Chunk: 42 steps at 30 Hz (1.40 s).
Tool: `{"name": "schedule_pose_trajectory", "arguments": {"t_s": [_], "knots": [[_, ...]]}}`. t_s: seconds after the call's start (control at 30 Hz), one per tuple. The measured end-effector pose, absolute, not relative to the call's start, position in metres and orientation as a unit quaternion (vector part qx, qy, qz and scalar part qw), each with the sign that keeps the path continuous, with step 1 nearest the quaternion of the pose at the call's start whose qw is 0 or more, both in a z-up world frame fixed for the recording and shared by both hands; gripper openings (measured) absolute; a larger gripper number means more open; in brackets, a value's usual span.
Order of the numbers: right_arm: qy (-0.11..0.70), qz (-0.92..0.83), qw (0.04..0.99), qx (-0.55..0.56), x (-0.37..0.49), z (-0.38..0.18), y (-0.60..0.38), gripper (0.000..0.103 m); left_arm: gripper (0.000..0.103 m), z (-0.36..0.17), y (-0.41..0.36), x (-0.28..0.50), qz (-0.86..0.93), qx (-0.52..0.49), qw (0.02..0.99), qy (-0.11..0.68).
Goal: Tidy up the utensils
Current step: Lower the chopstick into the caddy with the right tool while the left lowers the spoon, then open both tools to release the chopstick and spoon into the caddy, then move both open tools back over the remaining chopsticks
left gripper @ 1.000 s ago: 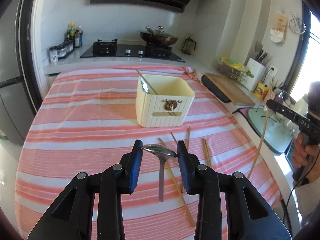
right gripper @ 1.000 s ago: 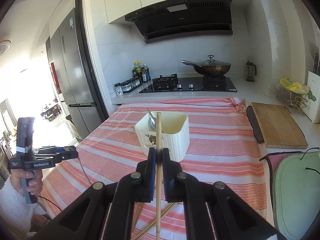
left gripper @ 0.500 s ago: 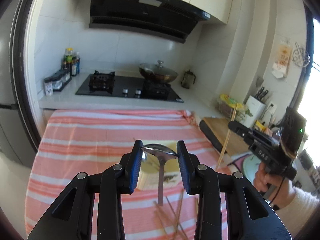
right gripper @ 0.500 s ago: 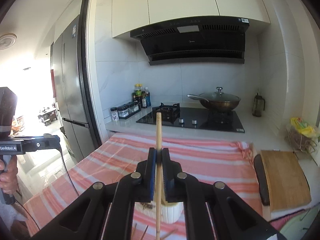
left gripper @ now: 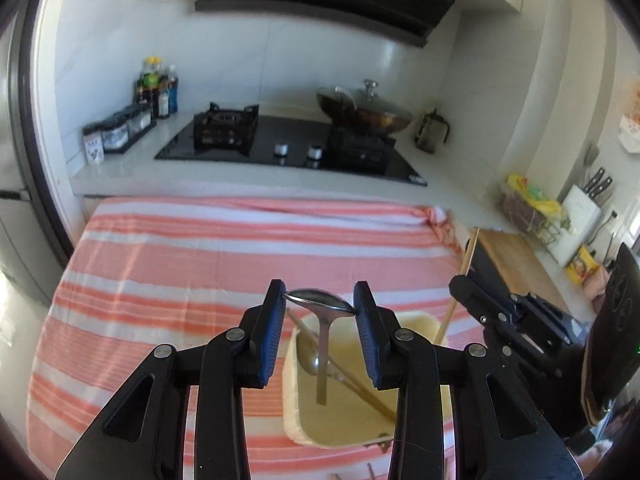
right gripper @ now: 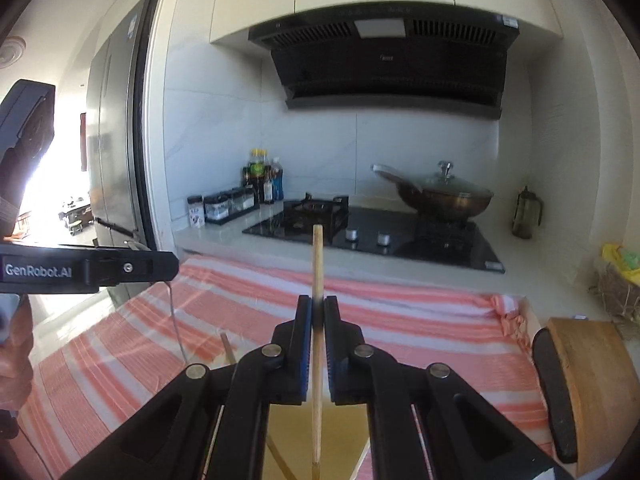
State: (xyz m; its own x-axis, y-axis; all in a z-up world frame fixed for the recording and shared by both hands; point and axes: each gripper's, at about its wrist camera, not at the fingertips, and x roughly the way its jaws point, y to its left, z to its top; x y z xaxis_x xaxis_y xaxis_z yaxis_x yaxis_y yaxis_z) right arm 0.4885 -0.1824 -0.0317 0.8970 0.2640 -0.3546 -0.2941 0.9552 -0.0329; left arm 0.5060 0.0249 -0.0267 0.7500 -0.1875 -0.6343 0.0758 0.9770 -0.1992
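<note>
My left gripper [left gripper: 320, 300] is shut on the bowl of a metal spoon [left gripper: 320, 304], whose handle hangs down over the cream utensil box [left gripper: 294, 420]. Inside the box lie another spoon [left gripper: 307, 354] and a chopstick [left gripper: 366, 394]. My right gripper [right gripper: 318, 310] is shut on a wooden chopstick [right gripper: 317, 264] held upright, its lower end hanging over the box's pale inside [right gripper: 344, 440]. In the left wrist view the right gripper [left gripper: 464, 284] comes in from the right with that chopstick [left gripper: 468, 250] above the box's right rim.
The box stands on a red and white striped cloth [left gripper: 200, 264]. Behind it is a black hob [left gripper: 288, 144] with a lidded wok [left gripper: 364, 112] and bottles [left gripper: 156, 88]. A wooden cutting board [right gripper: 588, 380] lies to the right. Loose chopstick ends [left gripper: 370, 470] show in front of the box.
Both grippers have moved forward over the table, each keeping its utensil. The box, earlier well ahead, now lies directly beneath both, and the right gripper has drawn close beside the left.
</note>
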Motion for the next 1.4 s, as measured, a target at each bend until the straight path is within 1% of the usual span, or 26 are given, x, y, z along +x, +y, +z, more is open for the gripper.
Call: {"name": "schedule_pose_trajectory", "arguments": {"t_s": [0.13,0.17,0.2,0.23,0.27,0.3,0.33,0.37,0.43,0.5,0.6,0.7,0.77,0.83,0.93,1.07,1.23,1.4], "knots": [[0.26,0.168,0.95,-0.041,0.501,-0.067,-0.182,0.008,0.037,-0.069,0.017,0.519,-0.078,-0.063,0.904,0.415],[0.274,0.164,0.947,-0.043,0.502,-0.073,-0.182,0.008,0.042,-0.076,0.017,0.517,-0.079,-0.06,0.898,0.429],[0.279,0.159,0.946,-0.044,0.498,-0.075,-0.182,0.013,0.047,-0.078,0.017,0.511,-0.086,-0.057,0.893,0.437],[0.278,0.151,0.948,-0.043,0.492,-0.075,-0.183,0.019,0.057,-0.079,0.017,0.501,-0.097,-0.053,0.892,0.438],[0.274,0.144,0.95,-0.035,0.481,-0.072,-0.186,0.035,0.068,-0.078,0.019,0.488,-0.106,-0.045,0.893,0.436],[0.268,0.142,0.953,-0.025,0.469,-0.068,-0.19,0.045,0.072,-0.076,0.022,0.474,-0.113,-0.033,0.893,0.434],[0.262,0.143,0.954,-0.017,0.456,-0.064,-0.194,0.046,0.078,-0.075,0.025,0.458,-0.119,-0.02,0.893,0.433],[0.26,0.144,0.955,-0.015,0.438,-0.06,-0.196,0.046,0.08,-0.076,0.027,0.44,-0.126,-0.006,0.892,0.435],[0.261,0.145,0.954,-0.022,0.406,-0.056,-0.201,0.047,0.082,-0.079,0.034,0.401,-0.134,0.025,0.883,0.45],[0.265,0.148,0.952,-0.035,0.366,-0.061,-0.208,0.058,0.082,-0.087,0.04,0.361,-0.128,0.056,0.871,0.471],[0.27,0.154,0.948,-0.069,0.307,-0.077,-0.216,0.059,0.082,-0.097,0.046,0.3,-0.11,0.089,0.861,0.488],[0.281,0.123,0.946,-0.106,0.259,-0.101,-0.224,0.059,0.084,-0.104,0.053,0.252,-0.104,0.054,0.863,0.491],[0.302,0.103,0.943,-0.09,0.235,-0.118,-0.232,0.059,0.087,-0.108,0.053,0.23,-0.095,0.025,0.872,0.48],[0.322,0.091,0.941,-0.054,0.217,-0.135,-0.24,0.059,0.087,-0.114,0.051,0.215,-0.088,0.0,0.88,0.467],[0.347,0.072,0.935,-0.015,0.199,-0.161,-0.251,0.059,0.087,-0.123,0.044,0.207,-0.082,-0.048,0.888,0.451],[0.376,0.039,0.926,-0.01,0.183,-0.184,-0.254,0.059,0.087,-0.135,0.036,0.201,-0.069,-0.078,0.89,0.445],[0.379,0.032,0.925,0.024,0.171,-0.19,-0.256,0.059,0.087,-0.141,0.026,0.185,-0.08,-0.085,0.89,0.441],[0.379,0.029,0.925,0.012,0.169,-0.194,-0.249,0.059,0.088,-0.145,0.024,0.177,-0.071,-0.077,0.893,0.438]]}}
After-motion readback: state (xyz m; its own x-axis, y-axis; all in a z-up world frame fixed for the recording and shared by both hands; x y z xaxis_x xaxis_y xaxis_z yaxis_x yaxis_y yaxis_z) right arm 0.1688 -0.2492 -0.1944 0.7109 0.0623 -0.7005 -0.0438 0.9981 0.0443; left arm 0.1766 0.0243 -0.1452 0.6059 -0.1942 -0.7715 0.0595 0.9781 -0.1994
